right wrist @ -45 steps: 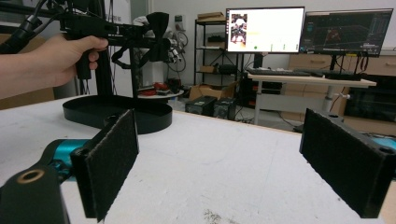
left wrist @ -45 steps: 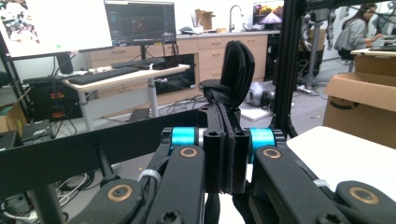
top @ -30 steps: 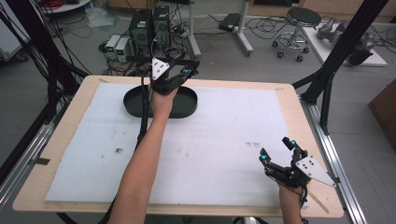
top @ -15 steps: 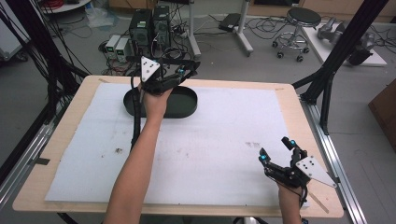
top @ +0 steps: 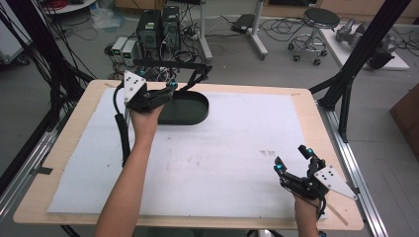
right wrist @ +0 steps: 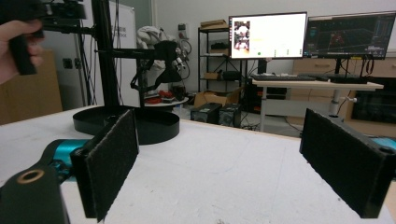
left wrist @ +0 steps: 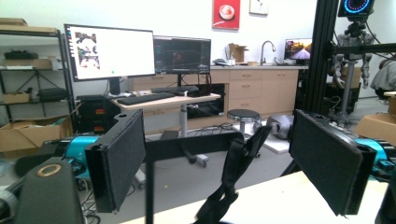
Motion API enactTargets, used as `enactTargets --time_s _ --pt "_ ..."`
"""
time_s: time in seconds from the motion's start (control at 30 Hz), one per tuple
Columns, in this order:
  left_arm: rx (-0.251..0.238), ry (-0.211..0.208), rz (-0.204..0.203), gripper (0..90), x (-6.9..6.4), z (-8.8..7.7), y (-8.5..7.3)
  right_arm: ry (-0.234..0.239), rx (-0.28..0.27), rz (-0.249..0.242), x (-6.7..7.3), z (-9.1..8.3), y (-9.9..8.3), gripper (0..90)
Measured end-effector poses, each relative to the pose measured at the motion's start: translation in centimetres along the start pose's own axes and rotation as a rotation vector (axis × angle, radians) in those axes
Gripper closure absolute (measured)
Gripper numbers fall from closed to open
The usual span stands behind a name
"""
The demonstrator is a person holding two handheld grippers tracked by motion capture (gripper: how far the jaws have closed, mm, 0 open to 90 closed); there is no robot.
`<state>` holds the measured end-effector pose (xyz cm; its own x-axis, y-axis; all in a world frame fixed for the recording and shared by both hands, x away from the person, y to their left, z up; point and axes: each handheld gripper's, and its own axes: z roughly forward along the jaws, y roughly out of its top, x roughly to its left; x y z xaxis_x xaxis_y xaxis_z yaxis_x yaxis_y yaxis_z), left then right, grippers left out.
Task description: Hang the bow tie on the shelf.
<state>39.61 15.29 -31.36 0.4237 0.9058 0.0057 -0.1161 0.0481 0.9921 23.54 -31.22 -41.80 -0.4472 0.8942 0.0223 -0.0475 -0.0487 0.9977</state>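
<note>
The left arm reaches far across the worktop [top: 64,163], its hand raised over the near left rim of the tray [top: 190,111]. The left gripper [top: 170,89] points away toward the far edge, its fingers [left wrist: 122,156] spread wide with nothing between them. In the left gripper view a black bar [left wrist: 187,142] and a hanging strap [left wrist: 236,172] stand just beyond the fingers, apart from them.

The right hand [top: 306,210] sits at the near right corner, low over the worktop. The right gripper [top: 294,160] angles up and to the far left, its fingers [right wrist: 112,158] also wide apart and empty.

The tray is a dark, shallow oval with a low upright rim, lying flat at the far left of the white sheet [top: 212,163]. In the right gripper view a black frame [right wrist: 140,53] rises over it.

The sheet covers most of the worktop, leaving a bare wooden border. Between the tray and the right gripper the sheet lies open. Black posts [top: 356,64] stand off the far right corner.
</note>
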Motion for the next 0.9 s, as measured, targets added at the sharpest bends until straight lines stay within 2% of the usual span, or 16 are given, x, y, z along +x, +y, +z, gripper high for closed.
enactTargets --time_s 0.27,0.37,0.7,0.9 --pt "-0.001 0.023 0.03 19.0 1.8 -5.6 -0.5 -0.008 0.009 -0.012 0.1 0.1 -0.1 10.8" --pt "0.021 0.026 0.035 18.5 2.6 -8.0 -1.0 -0.018 0.005 -0.019 0.1 0.0 0.0 10.8" --pt "0.034 0.122 0.026 18.0 5.1 -17.0 -3.0 -0.037 0.004 -0.029 -0.1 -0.2 -0.1 10.8" --pt "0.054 0.173 0.012 18.0 6.0 -20.4 -4.8 -0.056 0.002 -0.019 -0.2 -0.5 -0.1 10.8"
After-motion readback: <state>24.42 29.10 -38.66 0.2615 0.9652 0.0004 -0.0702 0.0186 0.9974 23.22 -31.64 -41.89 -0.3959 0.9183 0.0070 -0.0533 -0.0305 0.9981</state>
